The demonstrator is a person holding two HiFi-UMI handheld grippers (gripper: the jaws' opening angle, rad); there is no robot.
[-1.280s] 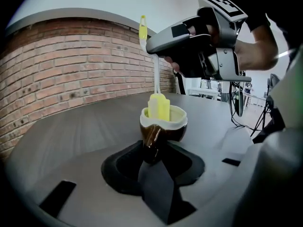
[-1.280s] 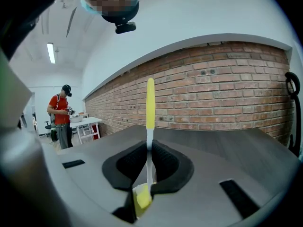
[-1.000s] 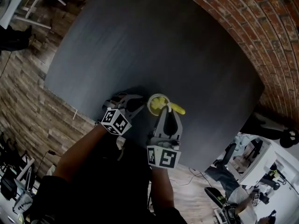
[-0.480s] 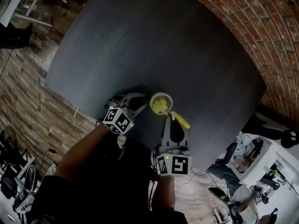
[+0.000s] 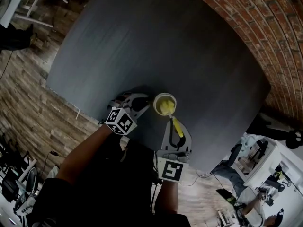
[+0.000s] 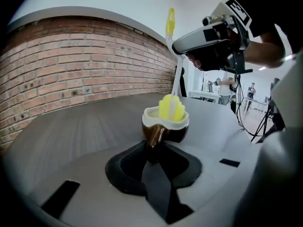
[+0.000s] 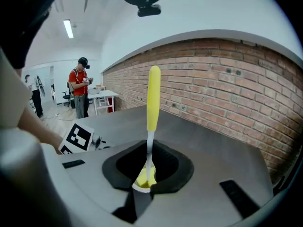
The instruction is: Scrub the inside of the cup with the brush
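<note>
The right gripper (image 5: pixel 175 129) holds the brush (image 5: pixel 165 108) inside the cup (image 5: pixel 156 101).
</note>
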